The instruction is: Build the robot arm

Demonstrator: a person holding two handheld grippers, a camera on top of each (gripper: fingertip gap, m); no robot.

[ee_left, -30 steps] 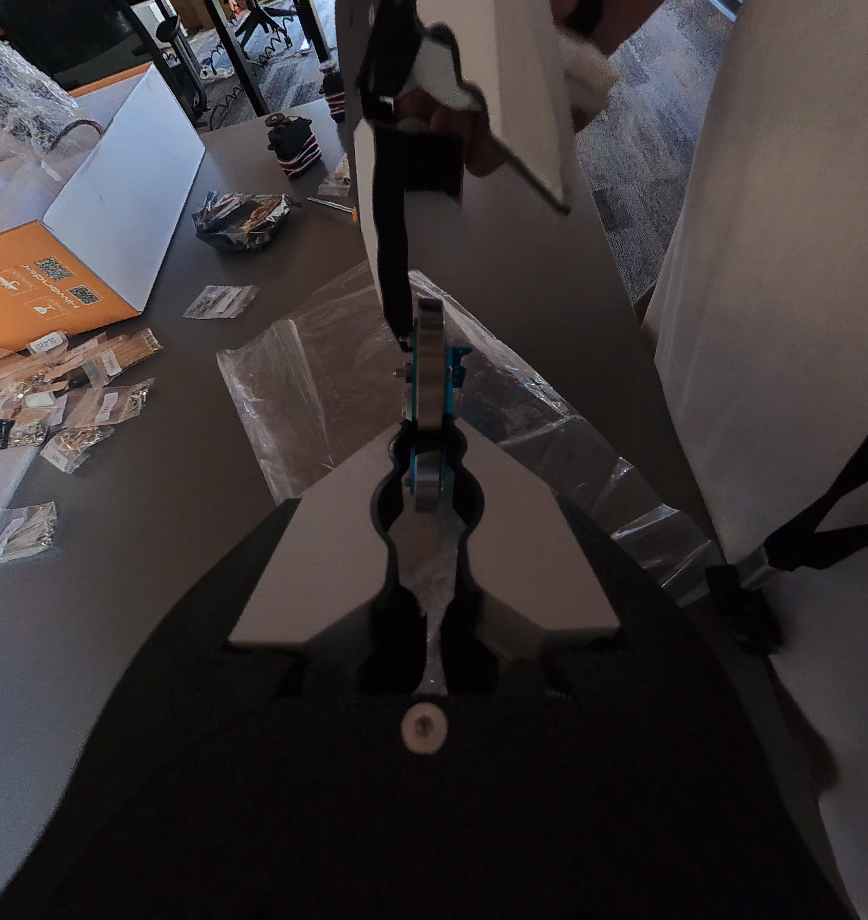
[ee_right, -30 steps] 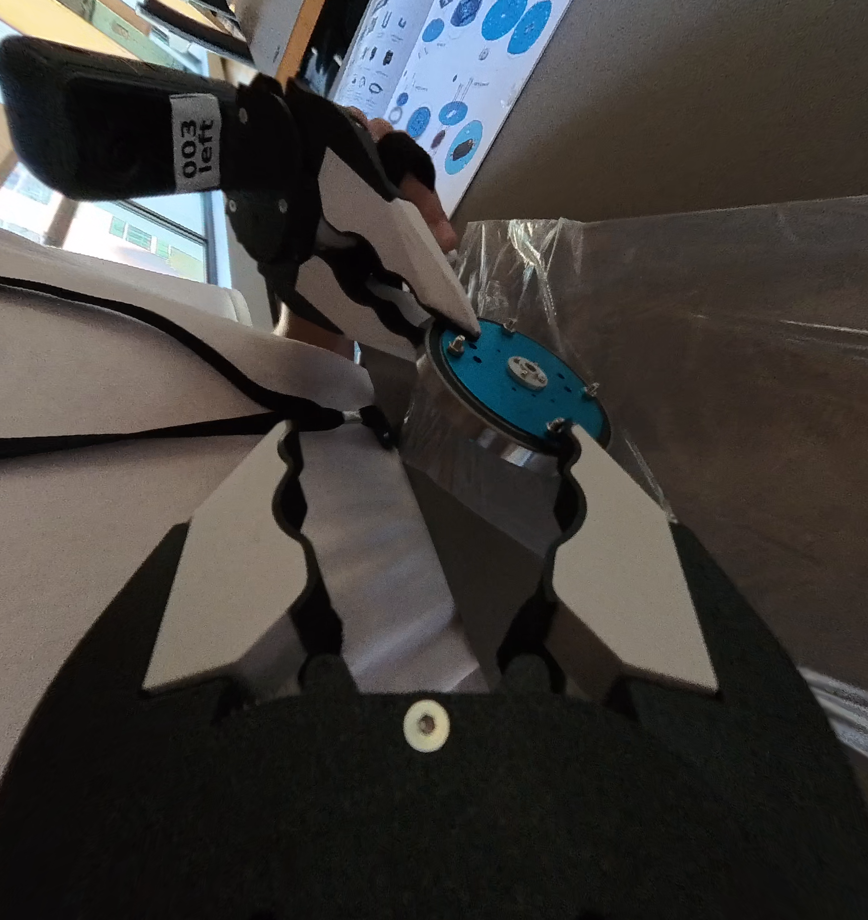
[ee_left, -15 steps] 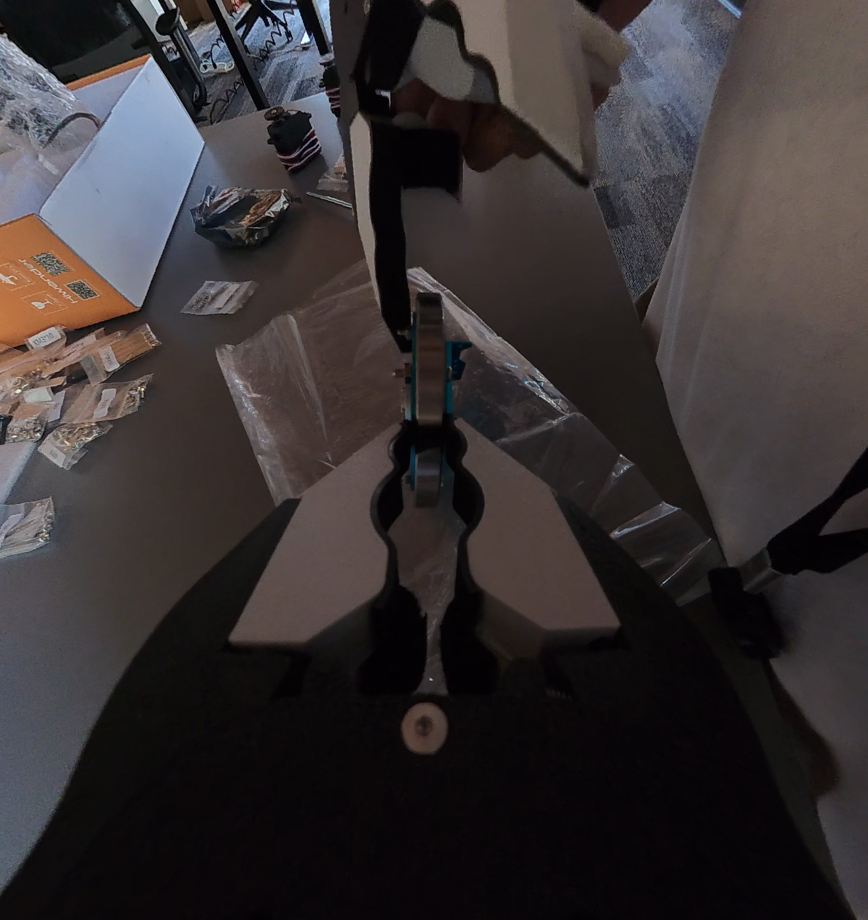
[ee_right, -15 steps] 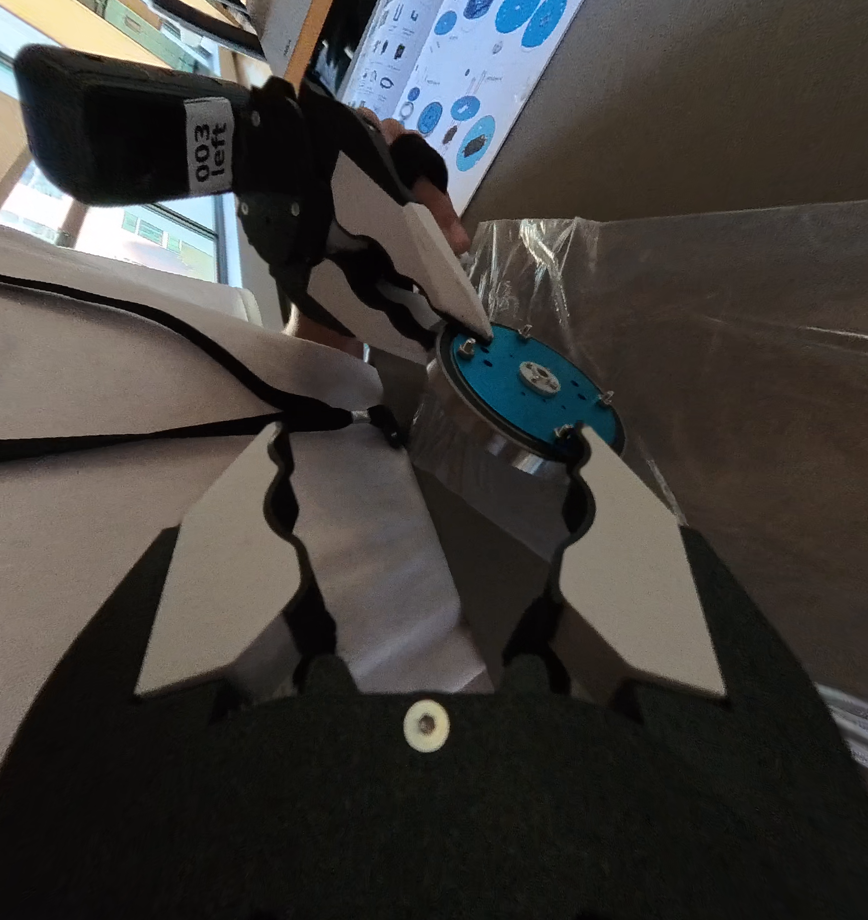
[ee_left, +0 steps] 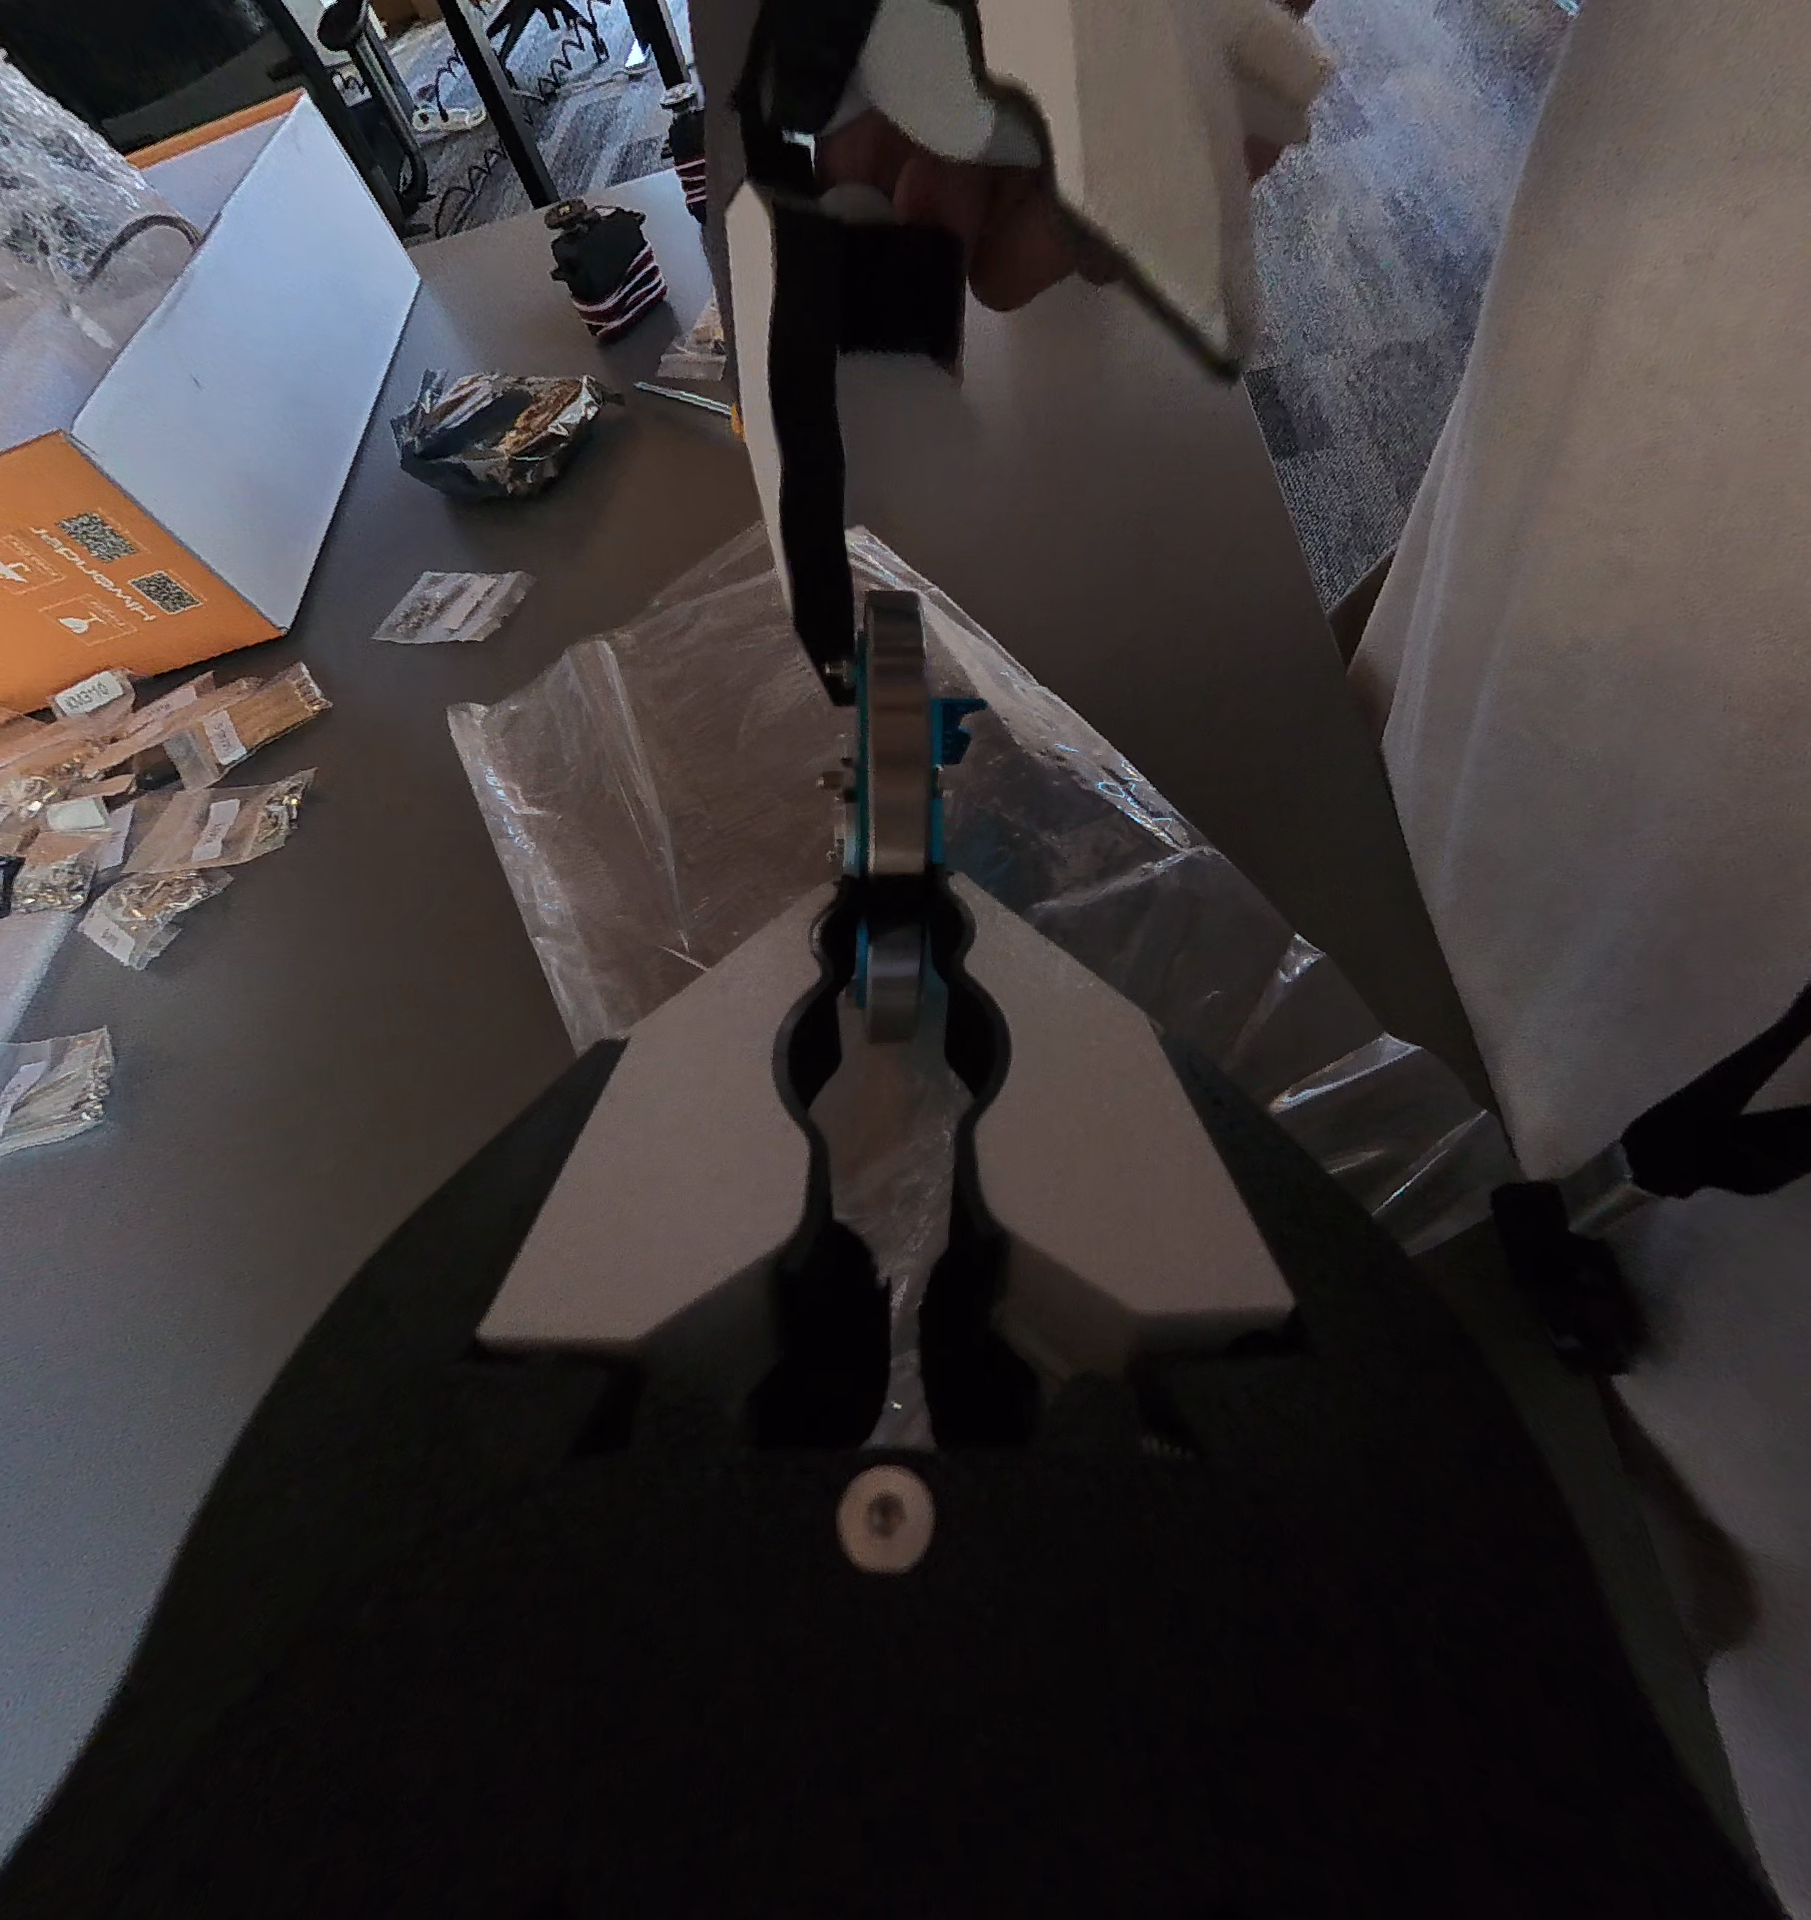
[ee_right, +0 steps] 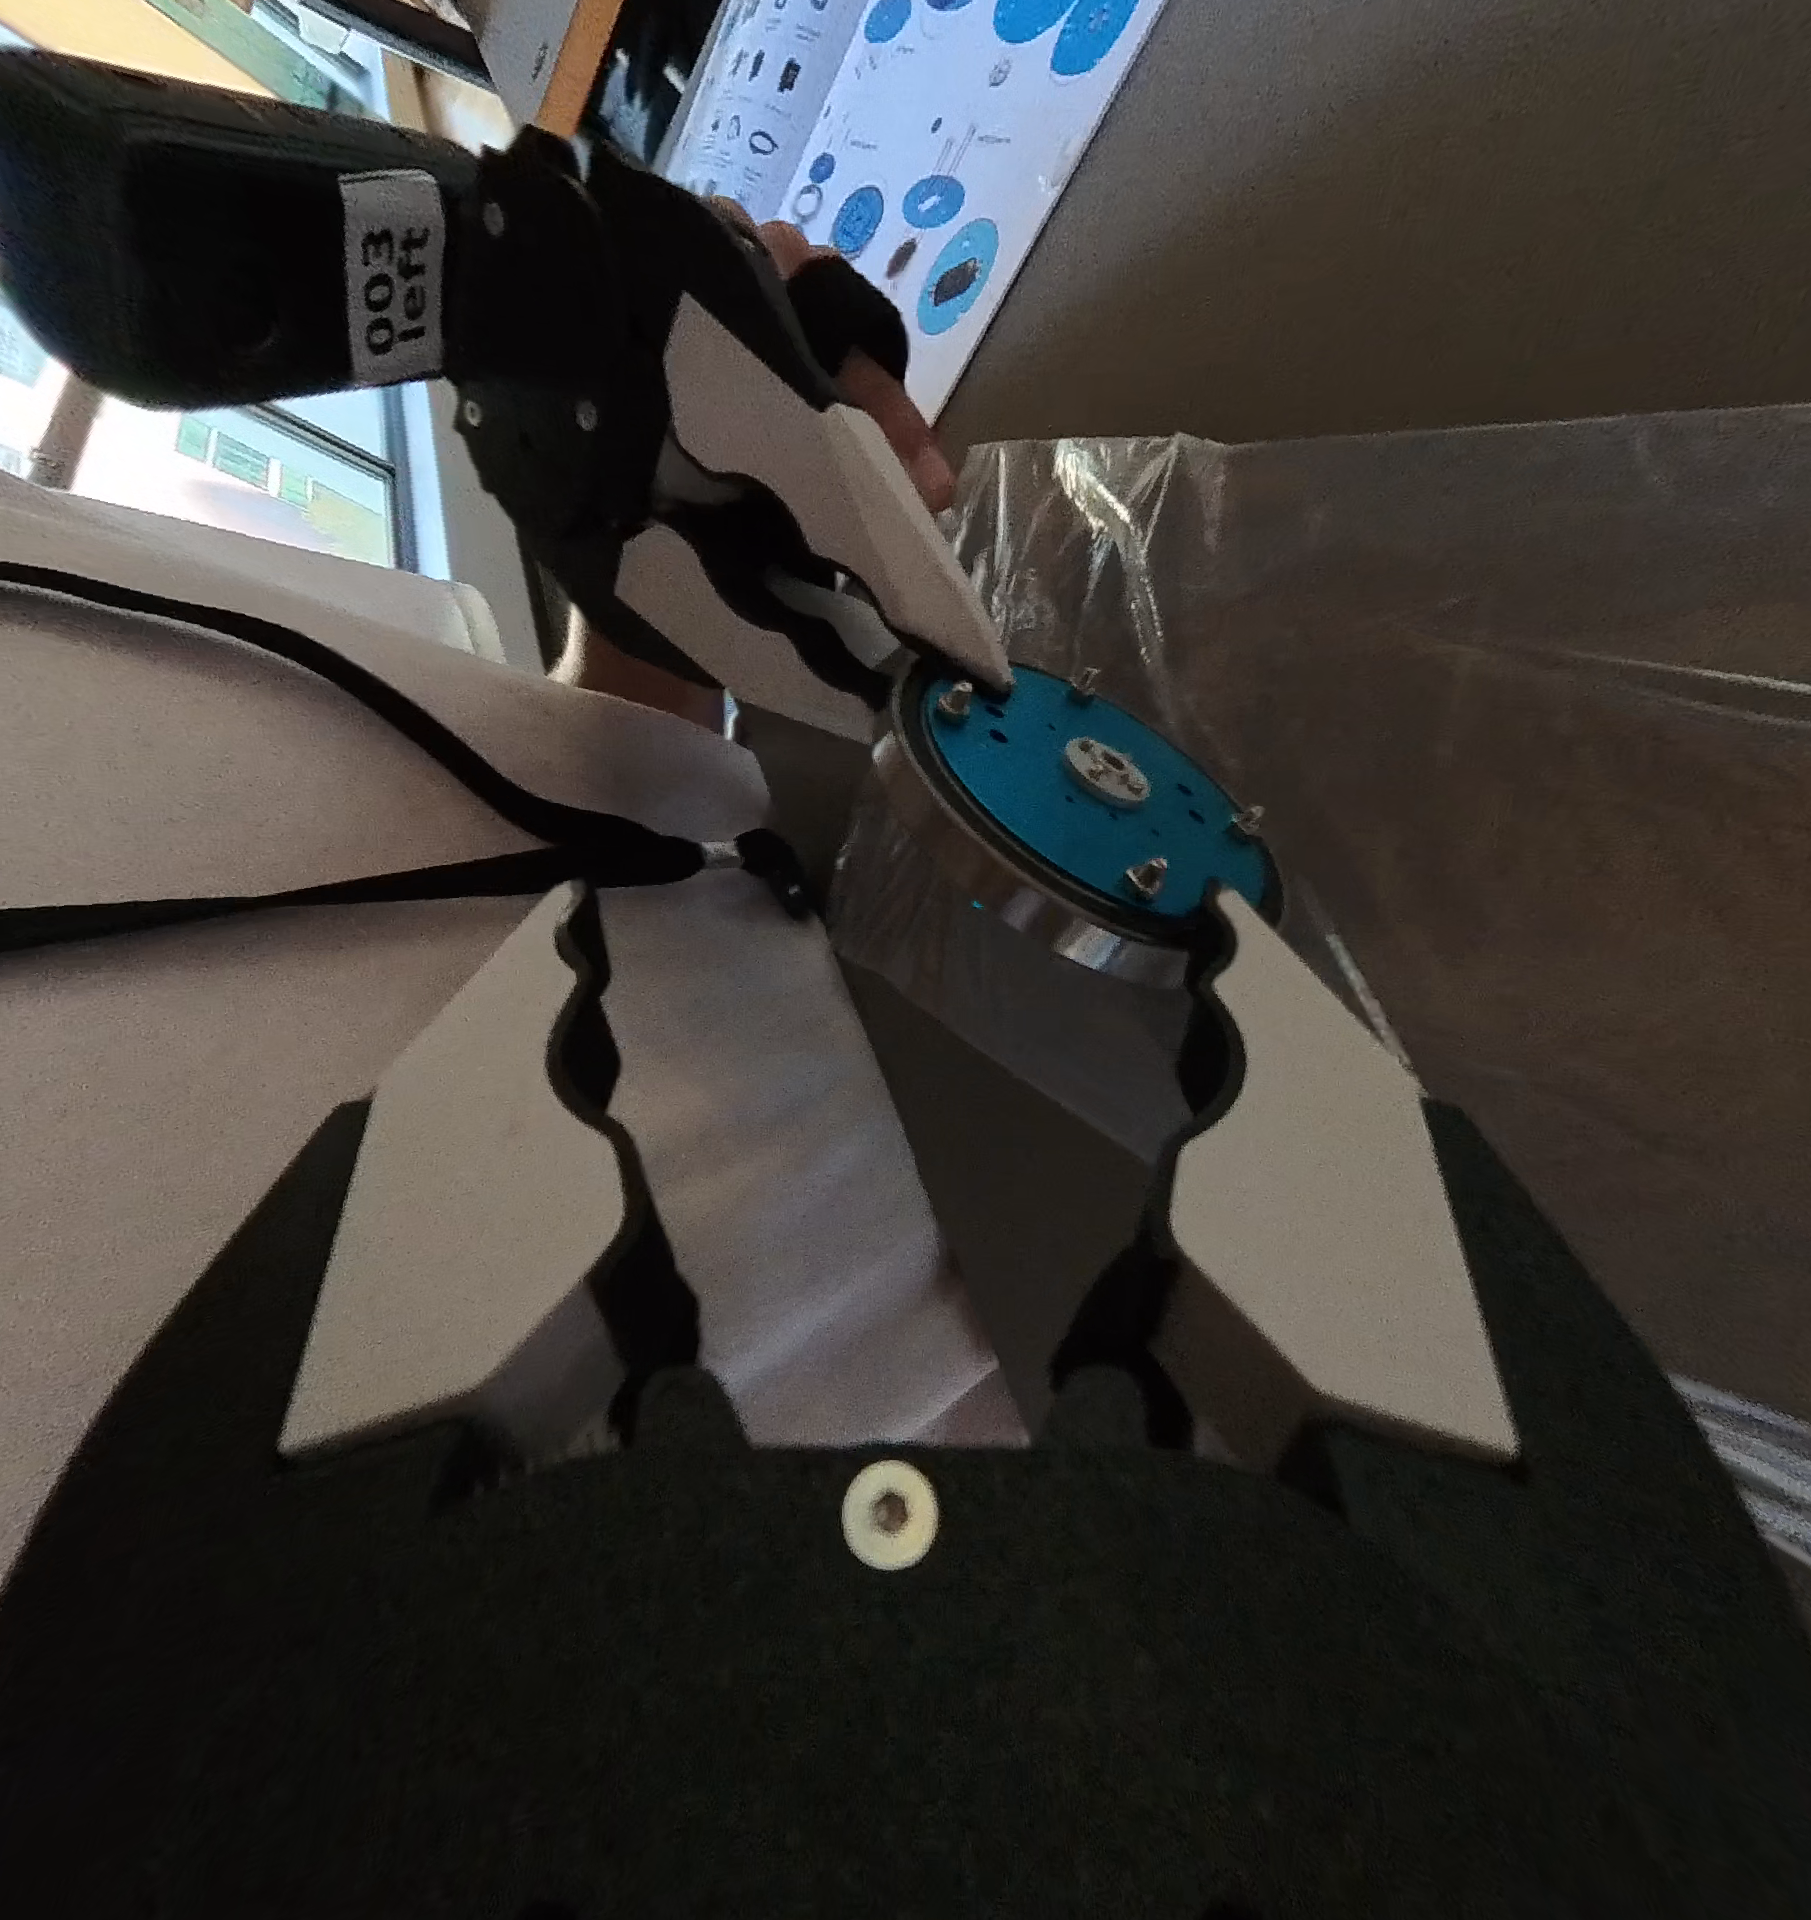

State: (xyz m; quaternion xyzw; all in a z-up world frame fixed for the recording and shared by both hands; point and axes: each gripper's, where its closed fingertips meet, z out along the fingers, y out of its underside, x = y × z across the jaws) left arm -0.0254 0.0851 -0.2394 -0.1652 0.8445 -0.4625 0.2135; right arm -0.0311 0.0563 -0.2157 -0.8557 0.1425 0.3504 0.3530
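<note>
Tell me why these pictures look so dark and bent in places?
Left wrist view: the wide lens bows the table edges; the left claw, shut on the blue disc, sits in shadow; the right claw is blurred. Right wrist view: bright window glare darkens everything nearer.

We note: small parts bags [ee_left: 101, 831] contents too small to identify | orange box [ee_left: 101, 499] cut by left edge | printed sheet [ee_right: 880, 156] cut by top edge.
</note>
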